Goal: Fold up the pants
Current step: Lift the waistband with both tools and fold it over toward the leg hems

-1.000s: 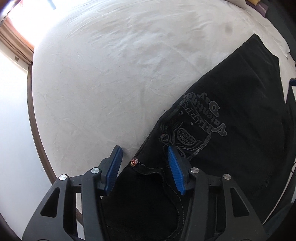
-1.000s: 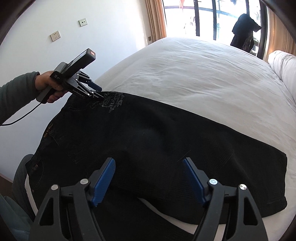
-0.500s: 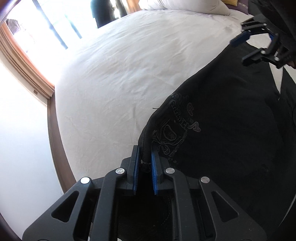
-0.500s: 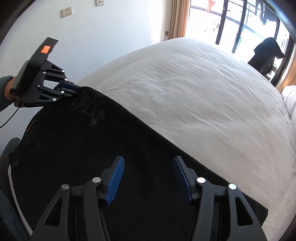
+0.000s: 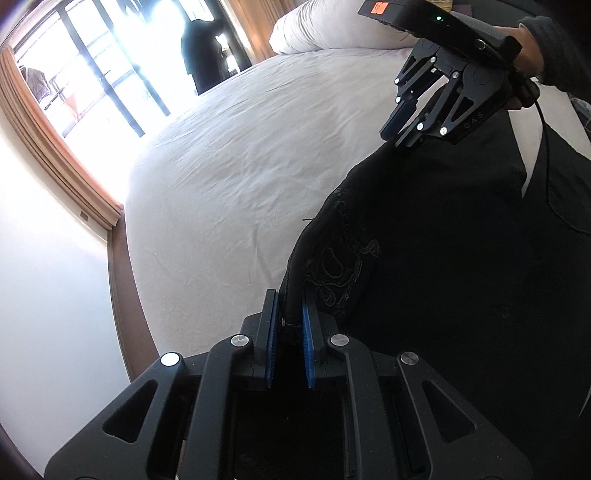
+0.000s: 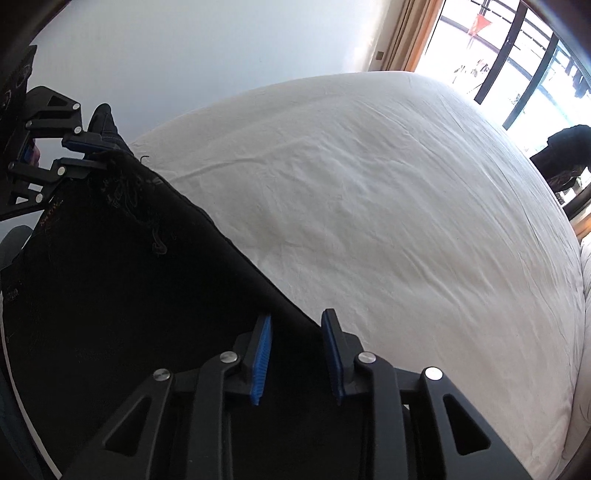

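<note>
- The black pants (image 5: 461, 266) lie on a bed (image 5: 236, 177) covered with a white sheet, and their far edge is raised off the sheet between the two tongs.
- The left tongs (image 5: 289, 325) are clamped on the waist end of the pants; a bunched fold of dark cloth sits pinched between the blue pads (image 5: 272, 332).
- Pale stitched artwork (image 5: 340, 266) shows on the cloth just beyond that grip.
- The right tongs (image 6: 295, 332) straddle the long edge of the pants further along the leg; their jaws are closing, the cloth edge lies between them, and a gap shows beside the pads, so they do not press on it.
- From the left wrist view, the right tongs (image 5: 397, 134) appear at the upper right, tips down at the pants' edge, held by a hand (image 5: 530, 61) in a dark sleeve, with a cable (image 5: 543, 147) trailing over the cloth.
- From the right wrist view, the left tongs (image 6: 99, 153) appear at the far left, shut on the corner of the garment.
- A white pillow (image 5: 325, 27) lies at the head of the bed.
- A bright window (image 5: 110, 62) with dark bars and tan curtains stands beyond the bed; a dark garment (image 5: 203, 55) hangs in front of it.
</note>
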The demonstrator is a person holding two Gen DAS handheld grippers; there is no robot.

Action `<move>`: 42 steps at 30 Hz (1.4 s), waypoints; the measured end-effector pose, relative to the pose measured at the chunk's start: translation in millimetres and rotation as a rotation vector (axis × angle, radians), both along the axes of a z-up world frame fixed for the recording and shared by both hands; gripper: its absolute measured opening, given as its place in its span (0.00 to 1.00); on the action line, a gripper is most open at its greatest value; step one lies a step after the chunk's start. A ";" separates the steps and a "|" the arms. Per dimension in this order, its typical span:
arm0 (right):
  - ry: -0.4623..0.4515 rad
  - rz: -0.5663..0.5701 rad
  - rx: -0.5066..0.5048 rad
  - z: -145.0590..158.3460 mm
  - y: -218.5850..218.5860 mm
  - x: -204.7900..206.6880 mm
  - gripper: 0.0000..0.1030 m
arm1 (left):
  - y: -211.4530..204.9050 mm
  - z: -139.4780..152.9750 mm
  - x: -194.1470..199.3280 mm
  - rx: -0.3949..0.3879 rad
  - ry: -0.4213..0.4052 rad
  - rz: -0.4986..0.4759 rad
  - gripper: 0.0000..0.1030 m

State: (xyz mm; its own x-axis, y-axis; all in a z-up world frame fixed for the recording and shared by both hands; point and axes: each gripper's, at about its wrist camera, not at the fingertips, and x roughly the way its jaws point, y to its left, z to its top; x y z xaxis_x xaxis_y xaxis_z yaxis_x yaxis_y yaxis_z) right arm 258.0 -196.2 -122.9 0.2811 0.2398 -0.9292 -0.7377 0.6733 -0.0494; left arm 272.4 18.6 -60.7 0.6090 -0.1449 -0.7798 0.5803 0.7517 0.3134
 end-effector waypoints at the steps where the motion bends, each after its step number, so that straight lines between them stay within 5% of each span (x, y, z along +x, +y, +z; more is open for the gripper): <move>1: 0.005 0.000 0.001 -0.9 0.4 1.2 0.26 | -0.7 0.3 0.4 -0.002 -0.001 -0.001 0.10; 6: 0.036 -0.015 0.002 -5.1 0.0 4.1 0.09 | 0.6 -2.7 3.3 -0.014 0.003 0.009 0.10; 23: -0.006 -0.079 0.088 28.0 -3.8 -41.7 0.04 | 5.8 18.5 -29.1 -0.094 -0.036 0.034 0.10; 34: -0.052 -0.091 0.136 56.6 -0.6 -114.7 0.04 | 3.0 32.0 -109.7 -0.136 -0.075 0.012 0.10; 42: -0.041 -0.132 0.177 56.0 1.5 -182.5 0.04 | 4.9 10.1 -171.6 -0.138 -0.026 -0.029 0.10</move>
State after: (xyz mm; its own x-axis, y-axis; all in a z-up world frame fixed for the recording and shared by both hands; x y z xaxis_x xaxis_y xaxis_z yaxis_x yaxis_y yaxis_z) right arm 75.5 -194.6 -66.9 0.3578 0.3564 -0.8631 -0.6425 0.7647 0.0495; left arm 100.7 23.5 -50.5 0.6225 -0.2673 -0.7356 0.5954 0.7717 0.2234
